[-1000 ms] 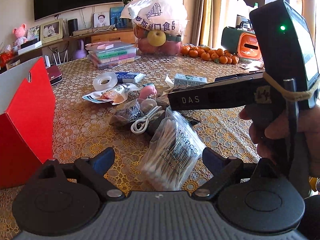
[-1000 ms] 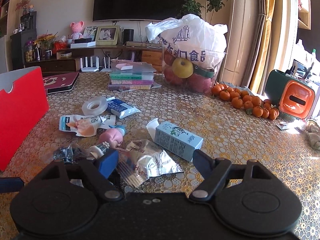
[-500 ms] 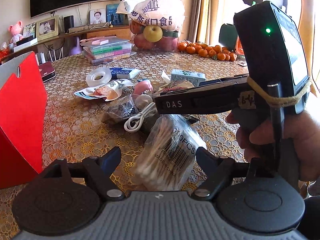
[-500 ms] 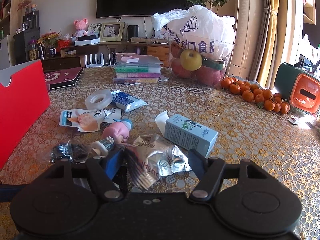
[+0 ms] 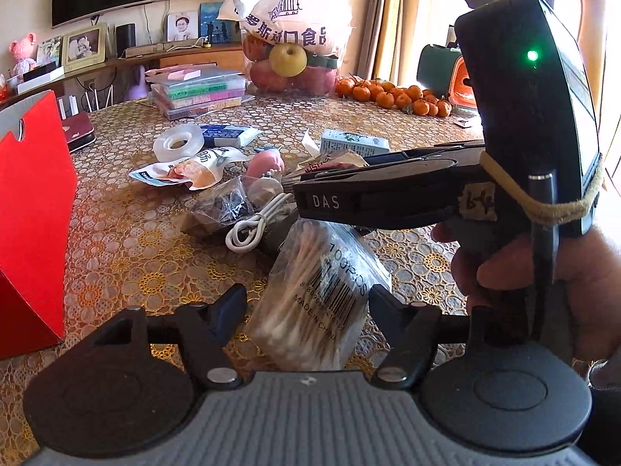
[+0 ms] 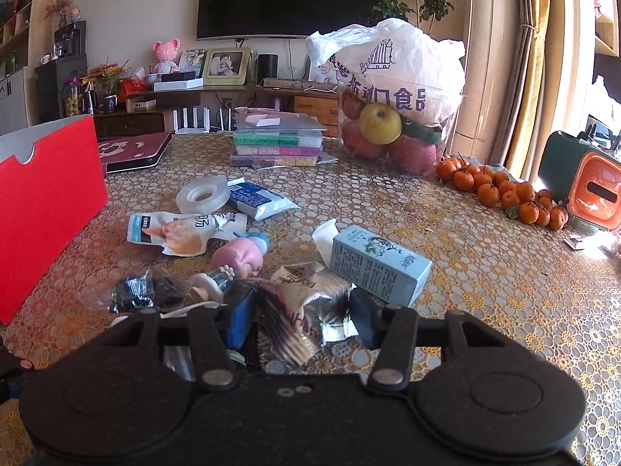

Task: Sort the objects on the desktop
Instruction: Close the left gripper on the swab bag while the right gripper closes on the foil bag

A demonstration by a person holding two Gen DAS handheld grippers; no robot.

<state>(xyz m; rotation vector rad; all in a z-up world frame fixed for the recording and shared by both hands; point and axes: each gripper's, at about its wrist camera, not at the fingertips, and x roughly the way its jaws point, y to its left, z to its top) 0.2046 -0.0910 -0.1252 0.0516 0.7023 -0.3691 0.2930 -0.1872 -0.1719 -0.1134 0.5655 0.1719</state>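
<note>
A: Starting at the left: the red box (image 5: 33, 209) stands open-topped at the table's left edge, probably the bin for sorted items.

B: And the left gripper (image 5: 306, 303)?

A: Its fingers are spread wide, one on each side of the bag of cotton swabs (image 5: 326, 291), which lies on the tablecloth (image 5: 116, 240). Not yet pinched; that placement suits a straight closing grasp.

B: The middle pile?

A: White cable (image 5: 252, 229), pink figurine (image 6: 240, 258), tape roll (image 6: 202, 196), all loose and near one another.

B: The right gripper (image 6: 302, 316)?

A: Low over the foil packet (image 6: 306, 310), fingers at a medium gap flanking it; I cannot tell whether they touch it. The blue carton (image 6: 378, 266) lies just beside it, so a careless closure could catch both.
</note>
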